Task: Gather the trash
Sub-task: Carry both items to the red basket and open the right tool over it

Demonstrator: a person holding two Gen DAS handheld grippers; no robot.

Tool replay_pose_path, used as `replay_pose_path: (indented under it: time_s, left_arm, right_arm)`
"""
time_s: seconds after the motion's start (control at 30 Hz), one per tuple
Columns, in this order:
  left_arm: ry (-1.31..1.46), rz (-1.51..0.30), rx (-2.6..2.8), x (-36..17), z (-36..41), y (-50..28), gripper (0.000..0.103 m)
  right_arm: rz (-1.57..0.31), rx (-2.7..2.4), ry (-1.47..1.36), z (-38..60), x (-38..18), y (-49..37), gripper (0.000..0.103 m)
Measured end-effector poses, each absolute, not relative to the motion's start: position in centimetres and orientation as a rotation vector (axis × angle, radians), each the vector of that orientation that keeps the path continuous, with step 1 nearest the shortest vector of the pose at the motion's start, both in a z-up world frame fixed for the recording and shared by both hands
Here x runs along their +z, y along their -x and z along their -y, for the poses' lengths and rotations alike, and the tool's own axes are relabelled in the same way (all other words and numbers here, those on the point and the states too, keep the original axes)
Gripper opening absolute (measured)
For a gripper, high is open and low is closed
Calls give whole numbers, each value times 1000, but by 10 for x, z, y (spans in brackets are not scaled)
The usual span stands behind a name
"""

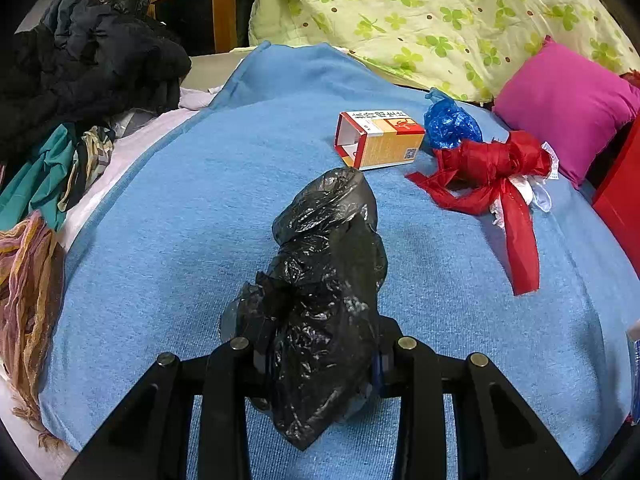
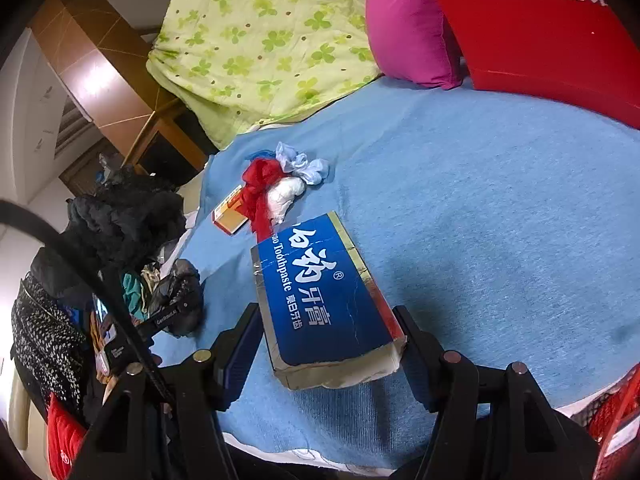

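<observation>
My left gripper (image 1: 320,360) is shut on a crumpled black plastic bag (image 1: 328,280), which sticks out ahead over the blue blanket (image 1: 180,240). Beyond it lie an orange and red carton (image 1: 380,140), a blue plastic wad (image 1: 452,124) and a knotted red plastic bag (image 1: 492,168) with white tissue (image 1: 536,196). My right gripper (image 2: 326,344) is shut on a blue toothpaste box (image 2: 320,300), held just above the blanket (image 2: 480,220). Past it are the red bag (image 2: 260,192), white tissue (image 2: 288,196) and the carton (image 2: 230,216). The left gripper with the black bag (image 2: 180,292) shows at the left.
A green clover quilt (image 1: 440,20) and a pink pillow (image 1: 568,108) lie at the back. A red box (image 2: 540,40) stands on the right. Piled dark clothes (image 1: 80,60) and scarves (image 1: 28,280) line the left edge of the bed. A wooden cabinet (image 1: 216,8) stands behind.
</observation>
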State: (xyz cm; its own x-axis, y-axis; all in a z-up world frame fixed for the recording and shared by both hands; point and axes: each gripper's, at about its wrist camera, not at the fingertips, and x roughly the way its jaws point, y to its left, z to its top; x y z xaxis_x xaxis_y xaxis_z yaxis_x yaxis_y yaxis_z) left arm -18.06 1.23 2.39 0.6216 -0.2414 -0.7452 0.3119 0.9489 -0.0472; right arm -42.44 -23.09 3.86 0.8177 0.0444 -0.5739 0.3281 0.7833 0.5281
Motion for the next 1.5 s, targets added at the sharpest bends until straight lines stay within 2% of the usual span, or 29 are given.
replay_pose_path:
  time_s: [1.17,1.37,1.5]
  left_arm:
    - [-124,-833,-318,24,-7,187,36]
    - [-178,-795,-367,42,5,209,36]
    - [-166,-767,-475,69,33,234,36]
  right_arm:
    - [-552,-186,-679,236,39,437,68]
    - [-476,-270,-692,259,64,466,68]
    - [-361,-405,-693,293,94,528,68]
